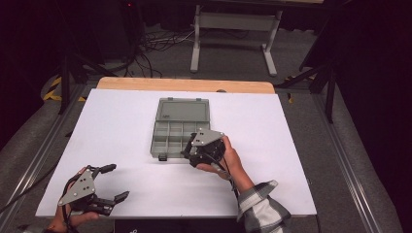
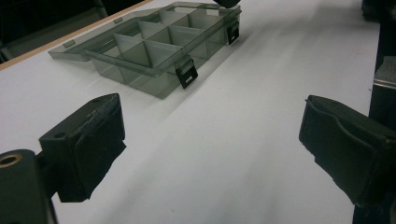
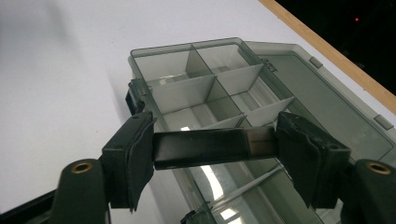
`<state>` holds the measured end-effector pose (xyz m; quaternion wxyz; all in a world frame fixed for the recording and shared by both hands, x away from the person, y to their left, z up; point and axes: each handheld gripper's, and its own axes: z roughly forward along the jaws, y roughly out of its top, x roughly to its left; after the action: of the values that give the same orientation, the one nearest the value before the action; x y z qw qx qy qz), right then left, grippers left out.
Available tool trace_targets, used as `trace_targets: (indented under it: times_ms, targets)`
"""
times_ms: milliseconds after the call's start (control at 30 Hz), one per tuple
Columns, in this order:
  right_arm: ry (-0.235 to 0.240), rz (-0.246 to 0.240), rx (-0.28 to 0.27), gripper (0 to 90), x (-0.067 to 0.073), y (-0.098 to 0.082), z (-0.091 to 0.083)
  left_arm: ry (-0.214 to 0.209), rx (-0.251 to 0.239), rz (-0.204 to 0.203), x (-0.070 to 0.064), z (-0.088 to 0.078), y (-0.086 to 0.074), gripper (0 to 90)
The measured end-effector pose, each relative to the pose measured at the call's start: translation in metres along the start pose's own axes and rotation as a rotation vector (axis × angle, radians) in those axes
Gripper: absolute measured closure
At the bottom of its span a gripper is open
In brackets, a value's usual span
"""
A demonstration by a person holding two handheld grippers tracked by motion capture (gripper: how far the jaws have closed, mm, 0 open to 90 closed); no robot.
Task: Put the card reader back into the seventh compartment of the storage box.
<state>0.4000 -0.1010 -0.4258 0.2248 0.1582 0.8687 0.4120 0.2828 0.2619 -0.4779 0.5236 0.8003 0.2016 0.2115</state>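
Right gripper (image 3: 215,147) clamping a dark flat strip (image 3: 212,147) (possibly a divider), over near compartments of open organiser box (image 1: 170,133), left gripper (image 2: 210,144) released, resting near-left on white table (image 1: 121,121).

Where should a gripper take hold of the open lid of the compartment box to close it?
Grip the lid at its free far edge, coming from the table's far side. It lies flat, hinged to the box, so that edge swings farthest.
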Motion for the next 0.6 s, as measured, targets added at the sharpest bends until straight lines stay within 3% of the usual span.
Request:
trace_targets:
  times_ms: [600]
  targets:
    - [-0.038, 0.055, 0.034, 30.6, -0.005, -0.003, 0.019, -0.002, 0.001, -0.002, 0.0, 0.0, 0.0, 7.8]
